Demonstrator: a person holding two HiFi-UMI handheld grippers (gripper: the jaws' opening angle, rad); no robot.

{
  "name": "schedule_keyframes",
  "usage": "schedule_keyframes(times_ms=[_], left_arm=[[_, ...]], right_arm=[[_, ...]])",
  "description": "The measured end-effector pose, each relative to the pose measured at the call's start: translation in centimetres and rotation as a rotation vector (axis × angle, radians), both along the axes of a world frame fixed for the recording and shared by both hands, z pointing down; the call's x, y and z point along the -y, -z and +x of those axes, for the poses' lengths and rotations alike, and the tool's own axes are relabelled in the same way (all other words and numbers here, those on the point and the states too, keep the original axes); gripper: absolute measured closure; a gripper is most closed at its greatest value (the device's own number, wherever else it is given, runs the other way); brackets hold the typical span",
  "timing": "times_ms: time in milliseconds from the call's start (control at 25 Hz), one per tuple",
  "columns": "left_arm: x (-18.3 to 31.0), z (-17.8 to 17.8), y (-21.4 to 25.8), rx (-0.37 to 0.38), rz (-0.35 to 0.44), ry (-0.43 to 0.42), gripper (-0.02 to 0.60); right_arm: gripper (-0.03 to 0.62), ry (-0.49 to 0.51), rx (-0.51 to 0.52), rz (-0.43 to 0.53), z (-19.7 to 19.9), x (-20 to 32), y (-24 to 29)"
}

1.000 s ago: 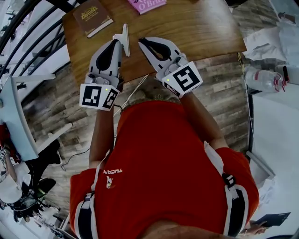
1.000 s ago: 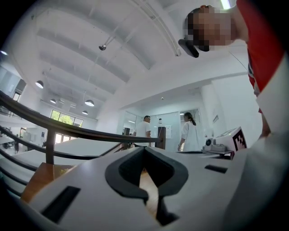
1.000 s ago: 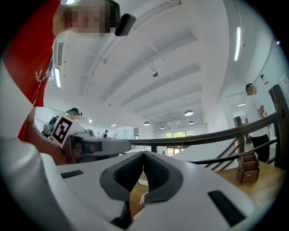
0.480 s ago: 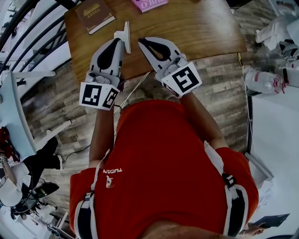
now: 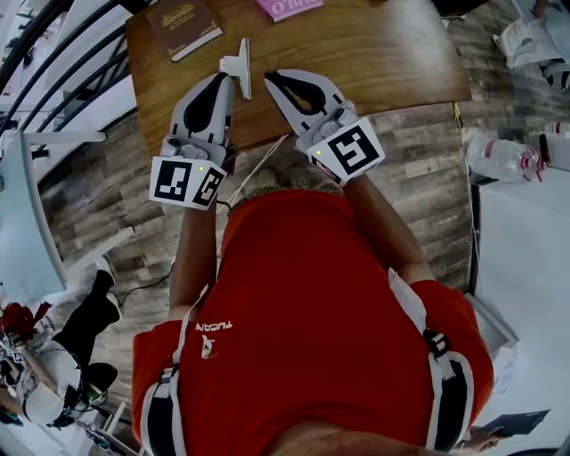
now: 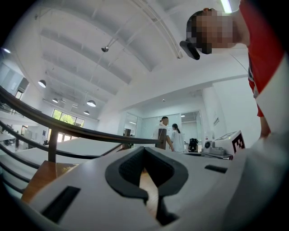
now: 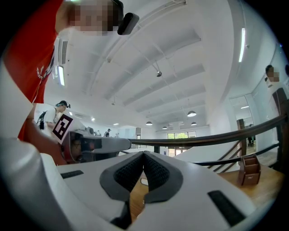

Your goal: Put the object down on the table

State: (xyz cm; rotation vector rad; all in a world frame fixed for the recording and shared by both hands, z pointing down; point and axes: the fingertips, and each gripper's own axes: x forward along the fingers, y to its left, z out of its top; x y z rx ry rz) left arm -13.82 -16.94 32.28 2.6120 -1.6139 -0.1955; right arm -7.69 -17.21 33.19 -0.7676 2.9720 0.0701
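A small white flat piece (image 5: 239, 66) stands on edge over the wooden table (image 5: 383, 53), right at the tip of my left gripper (image 5: 227, 78). I cannot tell whether the two touch. In the left gripper view that gripper (image 6: 144, 151) has its dark pads (image 6: 131, 169) pressed together with nothing between them. My right gripper (image 5: 269, 77) is beside it, a little to the right of the white piece and apart from it. In its own view it (image 7: 143, 154) is shut and empty, and the left gripper's body (image 7: 97, 145) shows at the left.
A brown book (image 5: 183, 22) and a pink book (image 5: 289, 7) lie at the table's far side. A small wooden holder (image 7: 249, 169) stands on the table. A dark railing (image 5: 53, 62) runs along the left. A plastic bottle (image 5: 499, 153) lies at the right, and people stand in the background.
Both grippers and the white piece keep their places over the table. The head view has shifted slightly, and a person at the lower left has moved.
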Motion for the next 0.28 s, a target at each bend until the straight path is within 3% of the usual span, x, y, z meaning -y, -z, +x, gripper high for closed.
schedule_keyframes(times_ms=[280], left_arm=[[-0.43,0.27,0.23,0.005,-0.004,0.0,0.572]], right_arm=[[0.569,0.008,0.003,0.009,0.07,-0.3,0.55]])
